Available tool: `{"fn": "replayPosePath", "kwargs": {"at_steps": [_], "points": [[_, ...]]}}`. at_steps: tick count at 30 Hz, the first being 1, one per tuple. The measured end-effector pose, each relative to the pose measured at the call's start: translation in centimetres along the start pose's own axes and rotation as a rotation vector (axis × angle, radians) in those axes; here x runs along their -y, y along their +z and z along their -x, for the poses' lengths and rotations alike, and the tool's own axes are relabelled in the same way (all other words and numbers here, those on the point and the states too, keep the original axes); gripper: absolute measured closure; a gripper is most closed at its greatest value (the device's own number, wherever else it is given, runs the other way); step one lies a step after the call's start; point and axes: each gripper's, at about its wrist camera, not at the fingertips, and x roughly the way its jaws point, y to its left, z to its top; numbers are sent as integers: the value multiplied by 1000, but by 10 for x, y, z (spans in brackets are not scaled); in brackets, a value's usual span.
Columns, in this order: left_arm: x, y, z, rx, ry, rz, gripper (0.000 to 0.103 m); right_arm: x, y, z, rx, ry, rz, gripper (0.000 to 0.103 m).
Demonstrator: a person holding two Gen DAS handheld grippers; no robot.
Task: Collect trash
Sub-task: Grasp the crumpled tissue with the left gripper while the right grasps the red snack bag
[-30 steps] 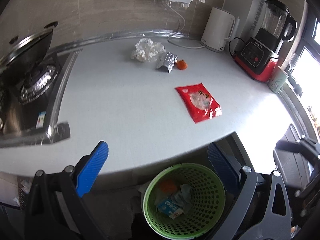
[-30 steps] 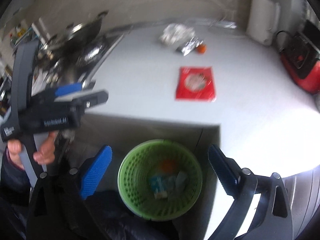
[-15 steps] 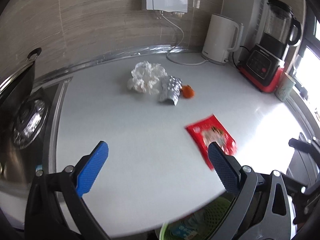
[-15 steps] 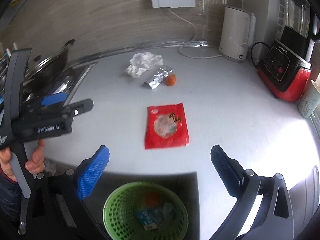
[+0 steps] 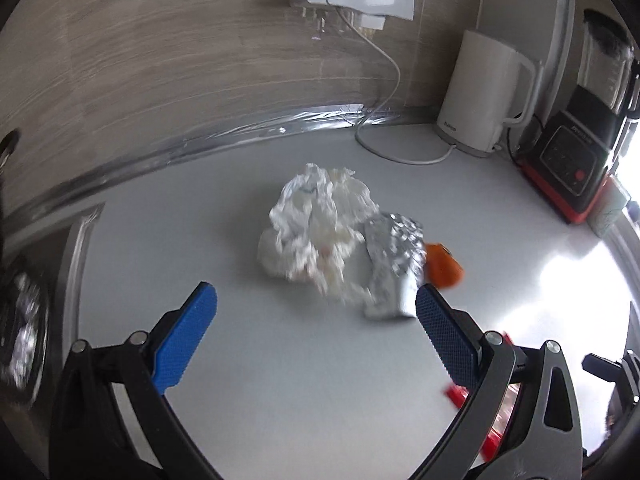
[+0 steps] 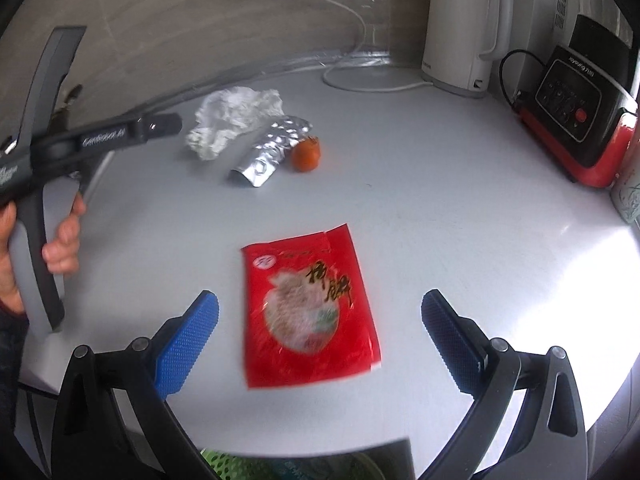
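Note:
A crumpled white paper wad (image 5: 316,228) lies on the grey counter with a silver foil wrapper (image 5: 394,264) and a small orange piece (image 5: 443,266) beside it on the right. My left gripper (image 5: 316,332) is open and empty, just short of the wad. A flat red snack packet (image 6: 308,304) lies nearer the counter's front edge. My right gripper (image 6: 320,332) is open and empty, its fingers either side of the packet, above it. The wad (image 6: 236,120), foil (image 6: 272,150) and orange piece (image 6: 306,153) show farther back in the right wrist view.
A white kettle (image 5: 480,96) with its cable and a red-based blender (image 5: 580,152) stand at the back right. A stove (image 5: 24,320) is at the left. The green bin's rim (image 6: 224,464) shows below the counter edge. The left gripper's body (image 6: 80,144) crosses the right wrist view.
Both grippers have risen from over the green bin and moved forward over the counter: the left toward the paper wad, the right toward the red packet. Both stayed open.

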Motion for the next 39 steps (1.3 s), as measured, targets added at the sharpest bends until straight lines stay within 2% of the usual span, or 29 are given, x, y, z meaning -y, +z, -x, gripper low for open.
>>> {"fn": "replayPosePath", "kwargs": {"at_steps": [6, 14, 16, 18, 19, 21, 22, 23, 24, 27, 35, 39], "points": [[-4, 17, -48, -47, -23, -9, 8, -2, 6, -26, -25, -10, 0, 2], [-6, 27, -94, -98, 11, -38, 8, 2, 8, -44, -50, -12, -2, 2], [-4, 27, -101, -108, 28, -50, 15, 3, 7, -47, -54, -11, 1, 2], [-3, 27, -107, -127, 35, -58, 32, 4, 5, -48, -52, -6, 4, 2], [-4, 26, -110, -139, 38, -53, 36, 4, 5, -49, -51, -2, 4, 2], [-4, 26, -114, -145, 43, -46, 53, 3, 4, -51, -53, 1, 7, 2], [-6, 26, -114, -140, 35, -40, 56, 3, 3, -52, -57, 1, 11, 2], [-6, 26, -114, -138, 30, -36, 66, 2, 3, -54, -59, 2, 16, 2], [-8, 27, -114, -136, 22, -31, 71, 0, 3, -54, -59, 3, 20, 2], [-14, 28, -112, -128, 7, -6, 76, -6, 2, -55, -58, -6, 45, 2], [-29, 29, -89, -82, -6, 26, 77, -23, -2, -63, -62, -83, 139, 2], [-30, 27, -73, -56, -25, 17, 77, -20, -2, -64, -66, -64, 126, 3]]}}
